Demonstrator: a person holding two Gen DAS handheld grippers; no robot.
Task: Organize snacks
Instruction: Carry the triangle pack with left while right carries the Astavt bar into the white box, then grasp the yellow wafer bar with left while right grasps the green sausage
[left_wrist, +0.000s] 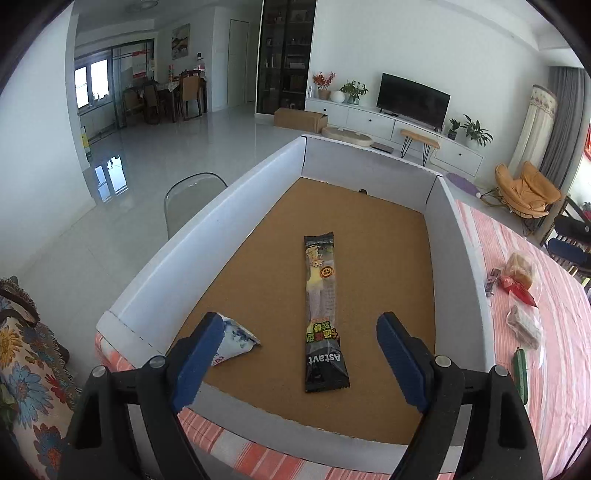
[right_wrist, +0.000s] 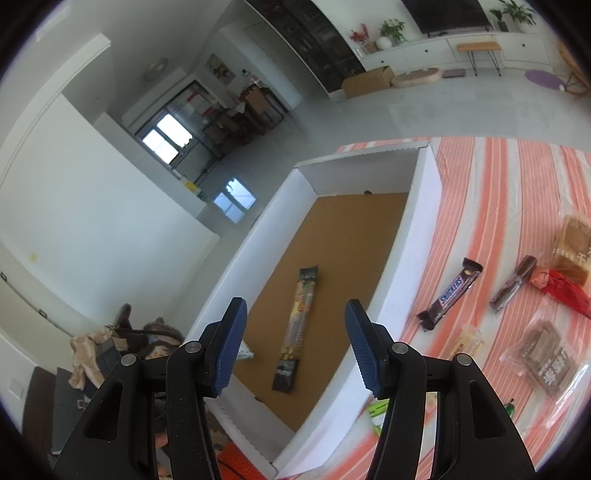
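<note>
A white-walled box (left_wrist: 207, 236) with a brown cork floor sits on the striped tablecloth. Inside it lie a long black snack stick packet (left_wrist: 323, 295) and a small white-and-blue triangular packet (left_wrist: 240, 336). My left gripper (left_wrist: 301, 325) hovers above the box's near end, open, holding nothing. In the right wrist view the same box (right_wrist: 406, 258) and long packet (right_wrist: 304, 288) appear below my right gripper (right_wrist: 297, 306), which is also open and holds nothing. To the right of the box lie a Snickers bar (right_wrist: 450, 295), a dark bar (right_wrist: 513, 284), a red packet (right_wrist: 565, 291) and a clear biscuit packet (right_wrist: 546, 358).
The pink striped tablecloth (left_wrist: 554, 387) also carries wrapped bread (left_wrist: 521, 267) and a thin green packet (left_wrist: 521, 373). A transparent chair (left_wrist: 192, 199) stands beyond the box's left wall. A floral cushion (left_wrist: 22, 350) is at the left edge.
</note>
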